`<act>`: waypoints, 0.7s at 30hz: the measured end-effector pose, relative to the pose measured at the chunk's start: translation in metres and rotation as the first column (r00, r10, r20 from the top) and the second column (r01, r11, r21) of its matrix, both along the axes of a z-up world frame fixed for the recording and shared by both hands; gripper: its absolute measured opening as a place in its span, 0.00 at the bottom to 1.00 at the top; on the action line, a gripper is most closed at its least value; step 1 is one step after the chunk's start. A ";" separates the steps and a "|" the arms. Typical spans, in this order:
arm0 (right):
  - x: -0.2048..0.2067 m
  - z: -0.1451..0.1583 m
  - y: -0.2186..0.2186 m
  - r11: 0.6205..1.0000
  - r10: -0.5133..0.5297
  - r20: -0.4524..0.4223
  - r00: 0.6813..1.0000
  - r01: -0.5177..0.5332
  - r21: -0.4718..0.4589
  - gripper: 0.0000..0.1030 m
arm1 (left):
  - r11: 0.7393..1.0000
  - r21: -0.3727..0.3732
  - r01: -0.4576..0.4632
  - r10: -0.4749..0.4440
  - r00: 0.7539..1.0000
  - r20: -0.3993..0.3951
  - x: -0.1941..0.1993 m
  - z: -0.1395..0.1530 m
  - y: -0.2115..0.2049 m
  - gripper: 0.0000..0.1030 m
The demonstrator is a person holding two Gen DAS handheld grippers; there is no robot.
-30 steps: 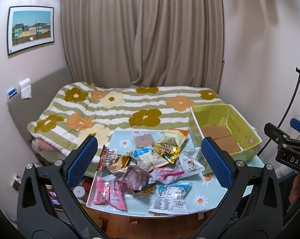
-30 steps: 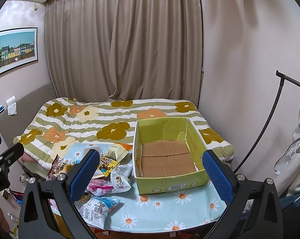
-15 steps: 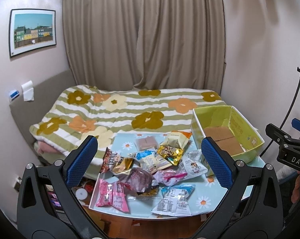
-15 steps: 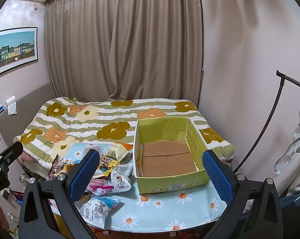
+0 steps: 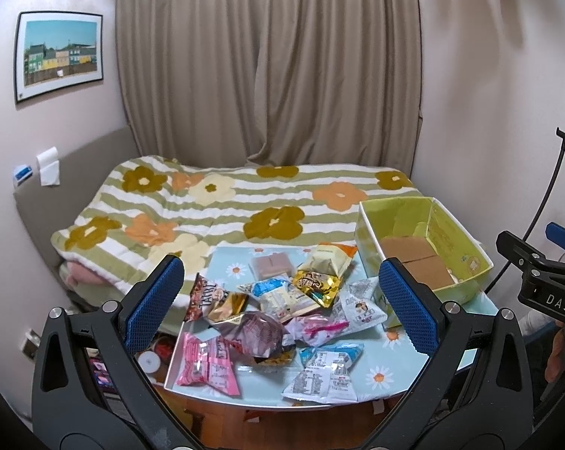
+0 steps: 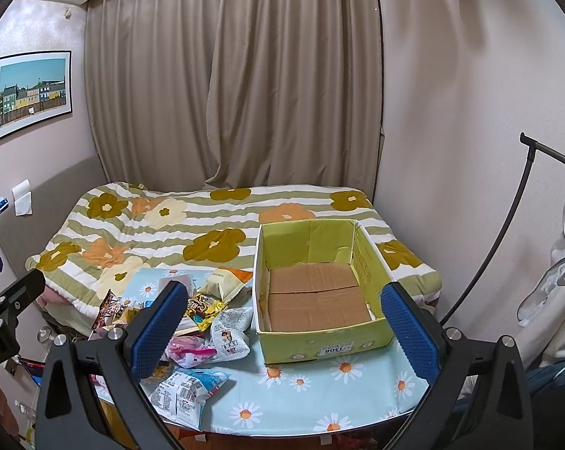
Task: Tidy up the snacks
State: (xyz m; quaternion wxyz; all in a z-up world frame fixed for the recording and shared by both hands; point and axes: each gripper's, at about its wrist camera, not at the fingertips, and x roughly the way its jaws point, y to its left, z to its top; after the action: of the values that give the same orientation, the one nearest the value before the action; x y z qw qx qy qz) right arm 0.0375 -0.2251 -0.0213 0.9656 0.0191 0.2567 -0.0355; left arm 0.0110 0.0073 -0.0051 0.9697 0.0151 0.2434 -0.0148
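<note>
Poised above a low table (image 5: 380, 341) with a daisy-print top, both tongs spread wide and holding nothing: left gripper (image 5: 280, 302) aimed at a heap of snack packets (image 5: 278, 311), right gripper (image 6: 282, 322) framing an open yellow-green cardboard box (image 6: 320, 341). Box seemingly bare inside but for its brown flaps, standing at the table's right end, touching or just beside the nearest packets. Sorting apparently not yet begun; by the look of it, the approach step, no packet picked.

Next move, on this evidence: lowering the left gripper onto an outlying packet, perhaps the pink one (image 5: 209, 362) at the near left corner or the white-and-blue one (image 5: 325, 373) at the front edge, and pinching a crimped seam rather than the air-filled middle. Slippery foil and overlapping bags likely to drag neighbours along.

Legible writing scarce: "TAIRE" or similar on a dark red packet (image 5: 203, 296), "1308" on the box's front label (image 6: 338, 348), "DAS" on the body of the right gripper seen from the left camera. Gold packet (image 5: 314, 287) lettering too small to read. Flowered quilt (image 5: 222, 206) and drawn curtains (image 5: 267, 67) behind.
</note>
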 end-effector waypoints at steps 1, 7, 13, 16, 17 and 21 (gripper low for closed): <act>0.000 0.000 0.000 1.000 -0.001 0.000 1.000 0.001 0.000 1.00 | 1.000 -0.001 0.000 0.000 1.000 -0.001 0.000 0.000 0.000 1.00; 0.000 0.000 0.001 1.000 0.000 0.000 1.000 0.000 0.001 1.00 | 1.000 -0.007 -0.005 0.005 1.000 -0.003 -0.002 0.002 0.003 1.00; 0.000 0.001 0.001 1.000 0.000 0.000 1.000 0.000 0.001 1.00 | 1.000 -0.008 -0.005 0.005 1.000 -0.003 -0.002 0.002 0.003 1.00; 0.000 0.001 0.000 1.000 0.000 -0.001 1.000 0.000 0.002 1.00 | 1.000 -0.010 -0.006 0.006 1.000 -0.004 -0.002 0.002 0.003 1.00; -0.001 0.000 0.002 1.000 0.000 -0.003 1.000 0.000 0.002 1.00 | 1.000 -0.011 -0.007 0.007 1.000 -0.003 -0.003 0.002 0.004 1.00; 0.002 -0.002 0.004 1.000 0.021 -0.029 0.999 -0.020 0.020 1.00 | 1.000 -0.017 -0.019 0.019 1.000 -0.017 -0.006 0.001 0.009 1.00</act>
State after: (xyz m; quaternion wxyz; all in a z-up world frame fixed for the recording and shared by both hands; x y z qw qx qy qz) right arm 0.0395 -0.2208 -0.0230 0.9619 0.0252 0.2712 -0.0233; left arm 0.0054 0.0164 -0.0043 0.9679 0.0042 0.2514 -0.0077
